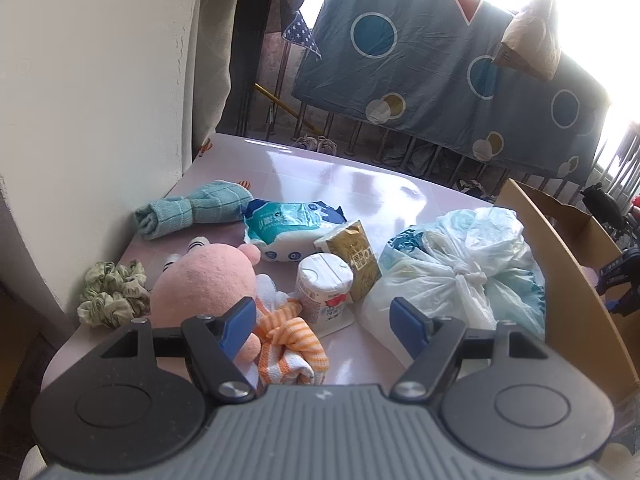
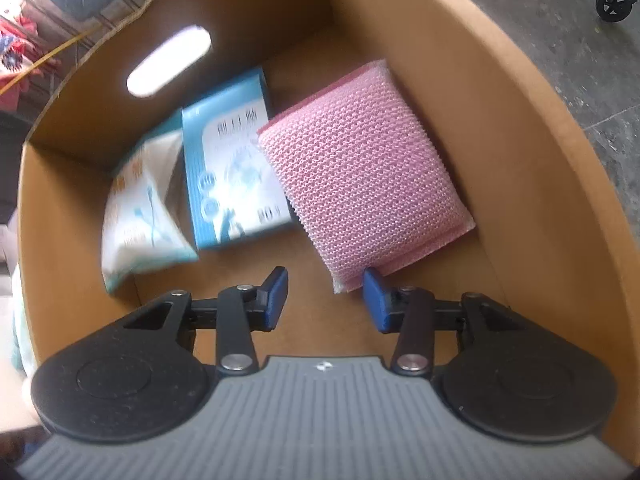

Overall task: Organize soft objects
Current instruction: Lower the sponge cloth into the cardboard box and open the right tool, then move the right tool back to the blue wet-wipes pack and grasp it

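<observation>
In the left wrist view my left gripper [image 1: 323,322] is open and empty above the table's near edge. Just under it lie a pink plush toy [image 1: 204,280] and an orange striped cloth [image 1: 294,342]. A green scrunchie [image 1: 112,294], a rolled teal towel [image 1: 188,210] and a tied plastic bag [image 1: 460,268] lie around. In the right wrist view my right gripper [image 2: 325,300] is open and empty inside a cardboard box [image 2: 520,140]. A pink mesh sponge [image 2: 364,192] lies on the box floor, its near corner beside the right finger.
On the table stand a white yoghurt cup [image 1: 325,288], a gold drink carton [image 1: 354,260] and a wet-wipes pack [image 1: 288,224]. The cardboard box's wall [image 1: 560,280] rises at the table's right. In the box lie a blue carton [image 2: 236,176] and a white packet [image 2: 140,200].
</observation>
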`<state>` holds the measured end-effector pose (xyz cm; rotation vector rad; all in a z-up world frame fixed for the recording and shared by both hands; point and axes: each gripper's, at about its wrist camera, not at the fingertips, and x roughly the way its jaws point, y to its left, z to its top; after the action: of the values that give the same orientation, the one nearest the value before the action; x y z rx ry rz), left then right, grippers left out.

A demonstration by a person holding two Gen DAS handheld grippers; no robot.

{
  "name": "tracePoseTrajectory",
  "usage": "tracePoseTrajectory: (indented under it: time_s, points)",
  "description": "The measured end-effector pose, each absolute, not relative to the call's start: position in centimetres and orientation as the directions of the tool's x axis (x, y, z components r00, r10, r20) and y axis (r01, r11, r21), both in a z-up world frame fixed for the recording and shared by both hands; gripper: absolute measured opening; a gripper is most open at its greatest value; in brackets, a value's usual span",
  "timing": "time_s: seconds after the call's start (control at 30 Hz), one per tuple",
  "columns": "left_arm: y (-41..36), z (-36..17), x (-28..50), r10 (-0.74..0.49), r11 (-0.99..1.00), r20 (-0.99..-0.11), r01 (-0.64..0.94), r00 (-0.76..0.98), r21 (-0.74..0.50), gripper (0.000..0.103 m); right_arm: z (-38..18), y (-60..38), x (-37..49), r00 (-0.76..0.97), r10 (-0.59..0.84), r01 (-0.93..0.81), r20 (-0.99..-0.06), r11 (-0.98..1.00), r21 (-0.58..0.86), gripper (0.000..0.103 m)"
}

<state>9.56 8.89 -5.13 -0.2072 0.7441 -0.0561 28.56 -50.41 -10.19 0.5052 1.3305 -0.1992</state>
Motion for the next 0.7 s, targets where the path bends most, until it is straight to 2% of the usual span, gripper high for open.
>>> tracePoseTrajectory:
  time_s: [0.7]
  points:
    - [8.3, -5.7, 9.9, -0.095, 0.986, -0.686, -0.025, 0.721, -0.164, 0.075, -7.1, -52.2, 29.6, 0.421, 0.177, 0.459, -0.89, 0.804, 0.377, 0.049]
